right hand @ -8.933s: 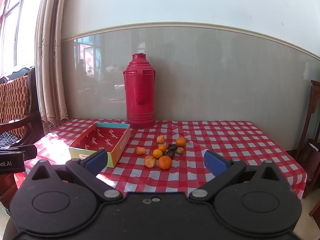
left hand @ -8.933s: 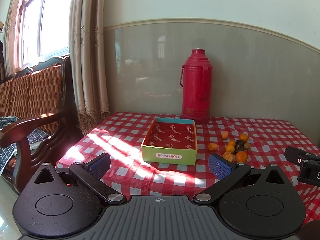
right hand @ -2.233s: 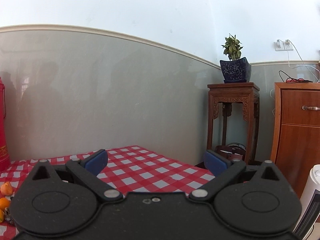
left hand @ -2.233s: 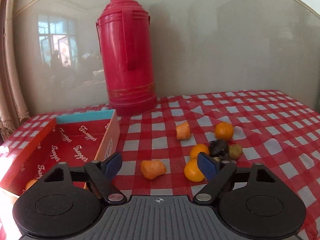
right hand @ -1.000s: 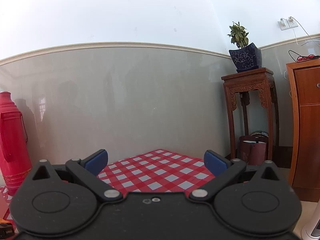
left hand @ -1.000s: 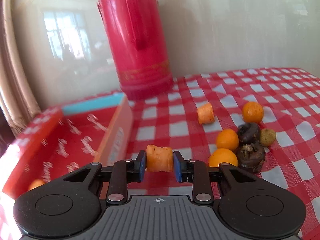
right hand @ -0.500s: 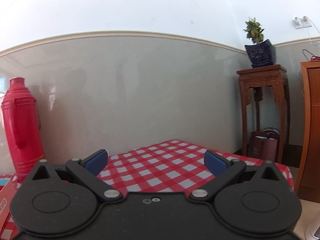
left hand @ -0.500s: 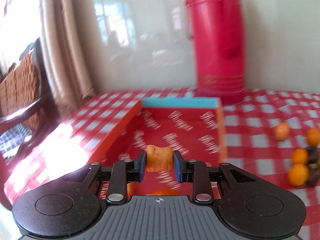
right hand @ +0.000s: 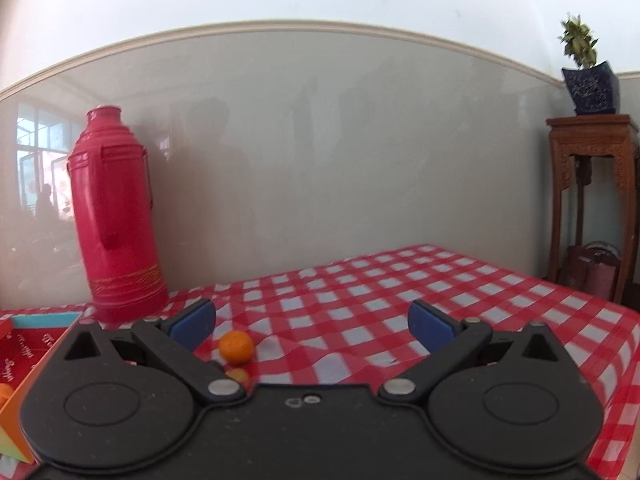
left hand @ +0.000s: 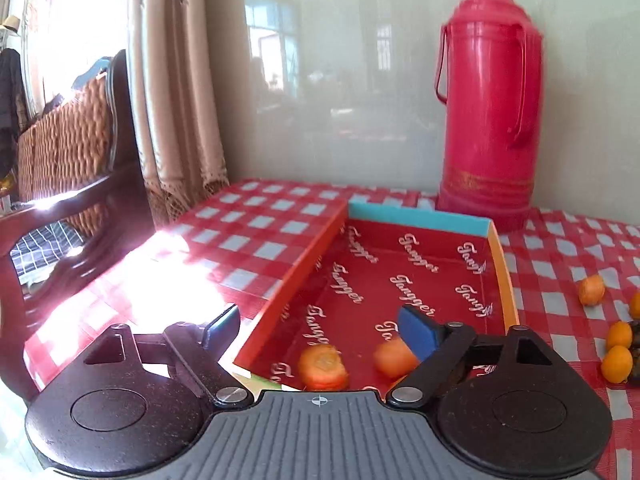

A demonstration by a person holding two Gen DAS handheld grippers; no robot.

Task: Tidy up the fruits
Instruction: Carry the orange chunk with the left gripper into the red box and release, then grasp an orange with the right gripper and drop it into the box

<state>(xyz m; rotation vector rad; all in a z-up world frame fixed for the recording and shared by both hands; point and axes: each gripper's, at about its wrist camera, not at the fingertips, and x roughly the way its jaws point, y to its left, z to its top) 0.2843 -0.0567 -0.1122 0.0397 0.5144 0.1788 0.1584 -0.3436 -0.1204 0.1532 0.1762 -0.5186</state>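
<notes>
Over the red box (left hand: 412, 280), the left tool (left hand: 320, 326) is opening, nothing between its pads; two orange fruits (left hand: 323, 366) lie inside. The right tool (right hand: 312, 322) gapes empty beyond the box, beside the thermos (right hand: 114, 220).

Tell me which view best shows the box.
The left wrist view: the box fills the middle, its red inside open with two orange fruits near its front. The right wrist view catches only a corner at the left edge.

Left claw (left hand: 320, 330) opening, empty; right claw (right hand: 312, 326) spread wide.
</notes>
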